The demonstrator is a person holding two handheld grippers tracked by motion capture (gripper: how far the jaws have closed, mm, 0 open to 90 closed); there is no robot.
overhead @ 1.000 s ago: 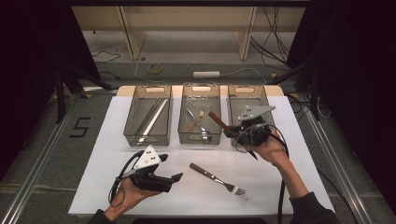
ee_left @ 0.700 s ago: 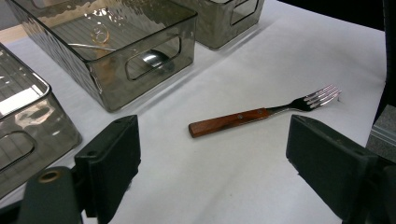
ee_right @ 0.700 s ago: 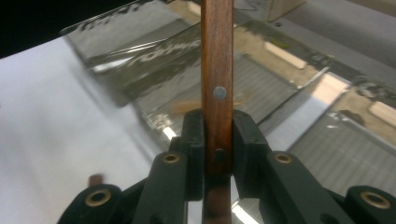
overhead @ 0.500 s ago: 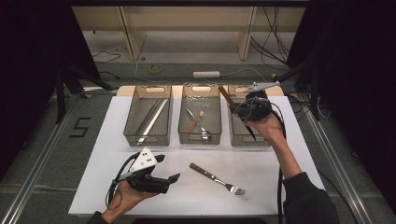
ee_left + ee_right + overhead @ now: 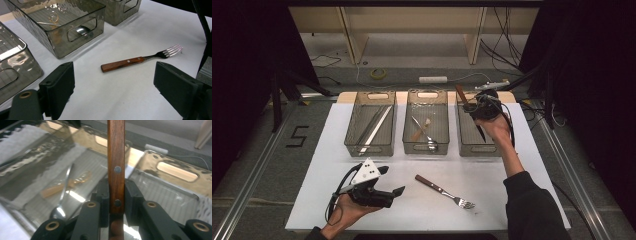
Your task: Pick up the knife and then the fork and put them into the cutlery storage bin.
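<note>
Right gripper (image 5: 477, 107) at two o'clock over the right bin (image 5: 478, 135), jaws clamped on a wooden-handled knife (image 5: 116, 165), left gripper (image 5: 384, 182) wide open at seven o'clock, fork (image 5: 444, 191) on open white mat (image 5: 522, 200) just beside it

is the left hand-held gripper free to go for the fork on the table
Probably yes: the left hand-held gripper is open and holds nothing, and the fork lies flat on bare table just ahead of its jaws.
</note>
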